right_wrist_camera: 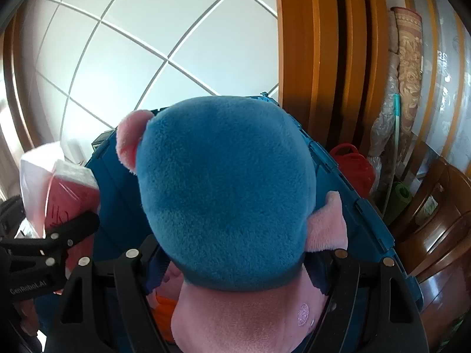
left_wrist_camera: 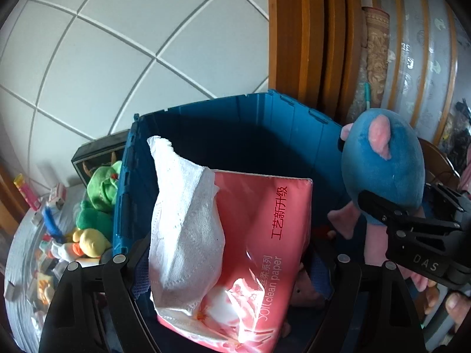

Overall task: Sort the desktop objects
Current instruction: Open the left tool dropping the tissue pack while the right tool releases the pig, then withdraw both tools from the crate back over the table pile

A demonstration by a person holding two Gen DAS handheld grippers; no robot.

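Left wrist view shows the left gripper (left_wrist_camera: 232, 264) closed on a pink tissue pack (left_wrist_camera: 253, 253), with one white tissue (left_wrist_camera: 185, 223) pulled out at the top and hanging over the left side. The pack is held above the open blue crate (left_wrist_camera: 223, 123), whose dark inside is seen behind it. To the right, the right gripper (left_wrist_camera: 412, 223) holds a blue and pink plush toy (left_wrist_camera: 382, 164) by its lower part, also over the crate. Left of the crate, on the table (left_wrist_camera: 20, 264), lie a green plush toy (left_wrist_camera: 103, 188), a yellow plush duck (left_wrist_camera: 88, 242) and several small items too blurred to name. A dark box (left_wrist_camera: 97, 153) stands behind the green toy.

Right wrist view shows the right gripper (right_wrist_camera: 232, 260) clamped on the plush toy (right_wrist_camera: 226, 194) at the place where the blue head meets the pink body, and the toy fills most of the picture. The blue crate (right_wrist_camera: 368, 220) edge runs under it on the right. At the left edge the left gripper (right_wrist_camera: 59, 235) appears with the tissue pack (right_wrist_camera: 67, 197). A red container (right_wrist_camera: 353, 167) stands beyond the crate, near the wooden door frame (right_wrist_camera: 309, 58)
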